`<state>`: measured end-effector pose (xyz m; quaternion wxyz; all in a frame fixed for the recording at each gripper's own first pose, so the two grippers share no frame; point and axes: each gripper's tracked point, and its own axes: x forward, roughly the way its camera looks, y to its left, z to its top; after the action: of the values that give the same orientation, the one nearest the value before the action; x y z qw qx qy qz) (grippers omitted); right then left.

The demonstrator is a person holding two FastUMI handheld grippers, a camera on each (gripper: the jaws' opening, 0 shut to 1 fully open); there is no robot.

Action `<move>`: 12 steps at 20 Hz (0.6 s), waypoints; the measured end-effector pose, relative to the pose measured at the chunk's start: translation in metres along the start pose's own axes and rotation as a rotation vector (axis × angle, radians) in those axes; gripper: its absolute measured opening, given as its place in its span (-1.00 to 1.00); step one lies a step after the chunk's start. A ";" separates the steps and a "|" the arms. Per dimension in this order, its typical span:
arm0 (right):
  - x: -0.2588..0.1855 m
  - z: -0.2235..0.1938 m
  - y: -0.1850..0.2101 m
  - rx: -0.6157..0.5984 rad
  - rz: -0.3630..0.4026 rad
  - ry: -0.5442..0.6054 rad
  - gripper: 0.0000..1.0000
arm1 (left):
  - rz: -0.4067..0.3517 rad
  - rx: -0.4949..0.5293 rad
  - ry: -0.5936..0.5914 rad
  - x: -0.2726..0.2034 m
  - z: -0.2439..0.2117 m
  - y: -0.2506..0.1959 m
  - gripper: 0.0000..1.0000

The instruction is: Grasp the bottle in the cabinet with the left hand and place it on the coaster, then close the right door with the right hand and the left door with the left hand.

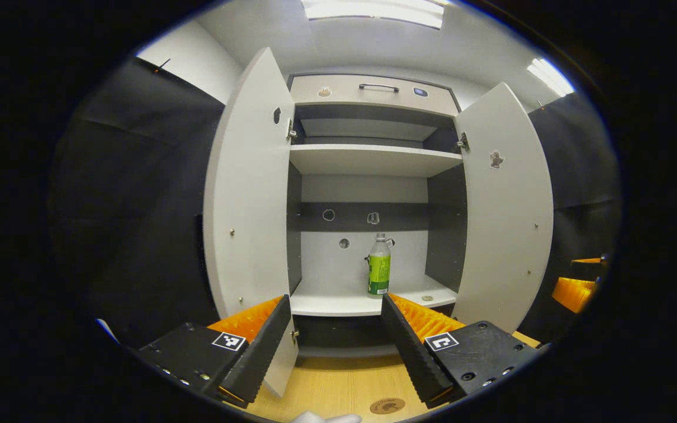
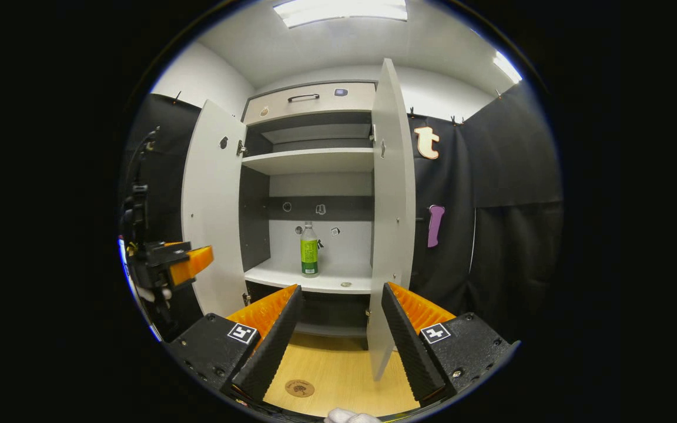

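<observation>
Left gripper view showed your left tongs point(image 1: 332, 341) spread wide and empty, aimed into the open cabinet point(image 1: 368, 158). The bottle point(image 1: 379, 267) stood upright on the lower shelf point(image 1: 338, 304), toward the middle and set back from its front edge, well clear of both fingers. So you were at the first step: the reach for the bottle, with nothing gripped yet.

The coaster point(image 1: 387, 406) lay on the worktop point(image 1: 338, 382) near its front edge, below the shelf. The left door point(image 1: 247, 205) and the right door point(image 1: 506, 205) both stood open.

In the right gripper view your right tongs point(image 2: 338, 341) were also parted and held nothing, waiting back from the right door's edge.

Your next move, as I judge it, called for carrying the left tongs forward between the doors, straddling the bottle's body, then closing squarely so it would not tip.
</observation>
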<state>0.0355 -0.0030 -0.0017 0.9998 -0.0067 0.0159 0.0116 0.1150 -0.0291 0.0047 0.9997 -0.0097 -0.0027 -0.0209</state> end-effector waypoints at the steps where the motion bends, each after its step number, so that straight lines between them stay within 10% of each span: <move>1: 0.004 0.000 -0.004 0.011 -0.005 0.003 0.67 | -0.009 0.003 -0.010 0.018 0.003 -0.006 0.89; 12: 0.024 0.025 -0.016 0.003 -0.027 -0.002 0.67 | -0.078 -0.045 -0.022 0.216 0.015 -0.075 0.89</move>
<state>0.0606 -0.0177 0.0231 0.9999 -0.0051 0.0146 -0.0018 0.3275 -0.1129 0.0223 0.9976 -0.0321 -0.0135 -0.0599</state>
